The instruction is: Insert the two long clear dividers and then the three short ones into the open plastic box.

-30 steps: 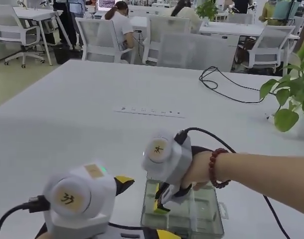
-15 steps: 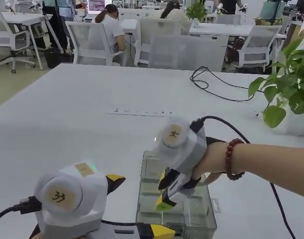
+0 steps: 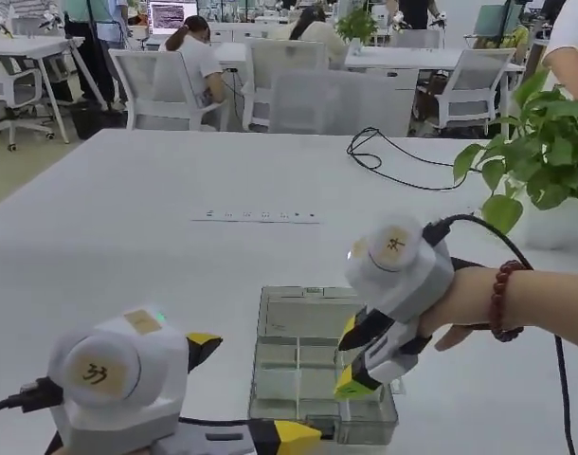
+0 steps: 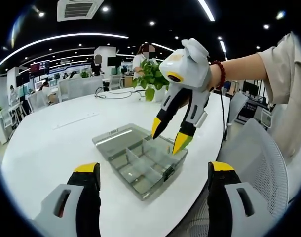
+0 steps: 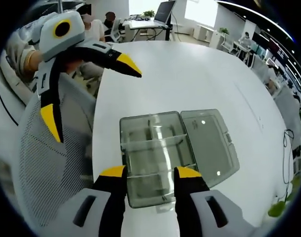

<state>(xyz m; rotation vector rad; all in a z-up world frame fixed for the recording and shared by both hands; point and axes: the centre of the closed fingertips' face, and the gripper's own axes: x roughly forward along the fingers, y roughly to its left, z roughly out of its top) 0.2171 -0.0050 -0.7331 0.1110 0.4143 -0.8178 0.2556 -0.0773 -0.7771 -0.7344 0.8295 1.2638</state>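
box [image 3: 260, 365] | lid [image 3: 303, 308] open, clear dividers [image 5: 158, 138] inside | left tongs [image 4: 153, 167] wide, empty | right tongs [image 5: 150, 173] parted, empty

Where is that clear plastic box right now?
Head view: the open clear plastic box sits on the white table, bottom centre, beneath the right hand-held gripper.

The white table [image 3: 128, 246] carries a clear box [image 3: 289, 374] near its front edge, the lid [image 3: 308, 308] swung open and lying flat on the far side of it. Farther back, a thin strip [image 3: 256, 216] with small dark marks lies flush across the middle of the top. A black cable [image 3: 352, 152] loops over the far right part, and a white pot [image 3: 554, 223] holding a leafy plant stands at the right edge.
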